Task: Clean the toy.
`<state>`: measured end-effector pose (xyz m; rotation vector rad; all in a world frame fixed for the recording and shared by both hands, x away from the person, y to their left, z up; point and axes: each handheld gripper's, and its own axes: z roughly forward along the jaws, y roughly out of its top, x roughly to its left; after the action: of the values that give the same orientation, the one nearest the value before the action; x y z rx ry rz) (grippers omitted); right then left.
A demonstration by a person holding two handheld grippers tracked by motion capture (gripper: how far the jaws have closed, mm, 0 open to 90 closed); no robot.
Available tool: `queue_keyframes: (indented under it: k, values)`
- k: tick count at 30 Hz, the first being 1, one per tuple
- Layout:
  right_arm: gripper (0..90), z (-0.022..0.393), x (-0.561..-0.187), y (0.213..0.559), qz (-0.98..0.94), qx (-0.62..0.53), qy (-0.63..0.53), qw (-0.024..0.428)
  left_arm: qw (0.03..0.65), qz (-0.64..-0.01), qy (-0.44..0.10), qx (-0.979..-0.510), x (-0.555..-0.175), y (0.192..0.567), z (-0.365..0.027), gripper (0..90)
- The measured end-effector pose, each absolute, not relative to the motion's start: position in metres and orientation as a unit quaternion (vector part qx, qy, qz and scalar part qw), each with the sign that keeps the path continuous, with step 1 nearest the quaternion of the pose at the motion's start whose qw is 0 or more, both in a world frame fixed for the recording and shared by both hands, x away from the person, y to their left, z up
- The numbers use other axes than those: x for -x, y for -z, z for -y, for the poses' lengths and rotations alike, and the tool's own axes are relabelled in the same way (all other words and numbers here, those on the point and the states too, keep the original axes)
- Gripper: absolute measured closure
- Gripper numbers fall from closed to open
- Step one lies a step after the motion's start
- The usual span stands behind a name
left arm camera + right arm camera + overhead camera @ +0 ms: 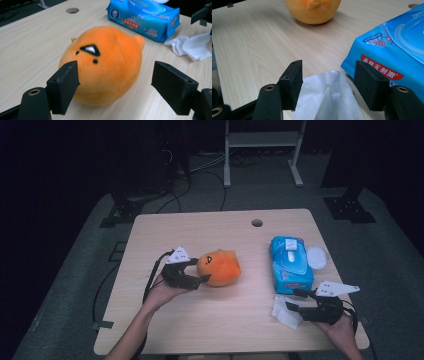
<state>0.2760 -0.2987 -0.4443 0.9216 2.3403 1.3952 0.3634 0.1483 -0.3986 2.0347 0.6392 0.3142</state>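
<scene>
Centre-left on the table (165,227), round orange plush (218,267) with black-and-white eye, left gripper (197,270) released around it, right gripper (291,301) open over white wipe (285,314), blue wipes pack (290,265) at right.

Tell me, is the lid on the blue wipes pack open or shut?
Open. The wipes pack has its round white lid flipped out to the side, off the top.

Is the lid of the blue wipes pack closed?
No, in the high view the round white lid is flipped open to the side of the wipes pack.
</scene>
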Motion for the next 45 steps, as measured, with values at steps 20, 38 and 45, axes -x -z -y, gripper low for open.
queue_keyframes:
  k: [20, 38, 45]
  values:
    - [39.0, 0.3, -0.276, 0.445, -0.806, -0.319, -0.48, 0.134, 0.463, -0.275, -0.137, -0.831, -0.337, 0.412, -0.173, 20.0]
    - [38.8, 0.299, -0.276, 0.445, -0.807, -0.32, -0.478, 0.133, 0.449, -0.3, -0.133, -0.831, -0.32, 0.427, -0.2, 19.2]
    - [38.8, 0.298, -0.277, 0.445, -0.807, -0.321, -0.478, 0.132, 0.445, -0.31, -0.131, -0.83, -0.315, 0.433, -0.209, 18.7]
